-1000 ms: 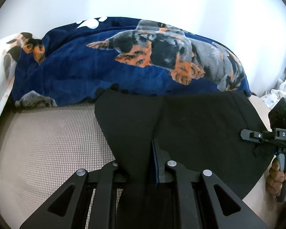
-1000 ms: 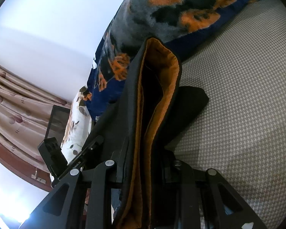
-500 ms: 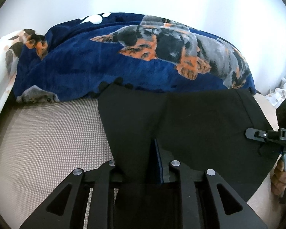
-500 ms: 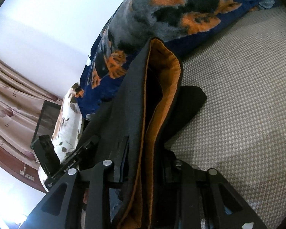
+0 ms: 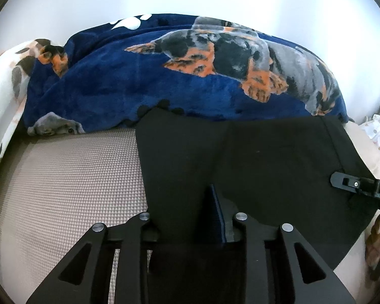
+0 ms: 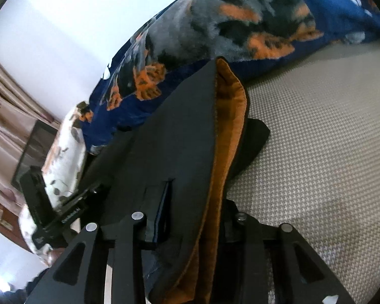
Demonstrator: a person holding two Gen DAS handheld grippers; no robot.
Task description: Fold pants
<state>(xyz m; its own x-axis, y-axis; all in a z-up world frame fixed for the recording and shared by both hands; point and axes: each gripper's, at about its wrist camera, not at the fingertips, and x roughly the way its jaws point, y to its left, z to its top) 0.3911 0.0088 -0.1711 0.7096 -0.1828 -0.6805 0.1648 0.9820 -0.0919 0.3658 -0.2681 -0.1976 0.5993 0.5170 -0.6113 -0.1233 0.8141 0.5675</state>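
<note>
Black pants lie spread on the bed, their far edge against a blue dog-print blanket. My left gripper has a raised fold of the black cloth between its fingers, and its jaws are opening. The cloth drapes over the left finger; the right pad shows bare. My right gripper straddles the waistband, which has an orange lining. Its jaws are opening too, and its left pad stands off the fold. Each gripper shows in the other's view: the right gripper and the left gripper.
A beige woven sheet covers the bed left of the pants and also to their right. A white patterned pillow lies at the far left. A person's hand holds the right gripper's handle. Curtains hang beyond.
The left jaws have widened around the fold. The right gripper has rolled and shifted, sliding toward the right edge of the left wrist view, and its left pad has drawn away from the waistband.
</note>
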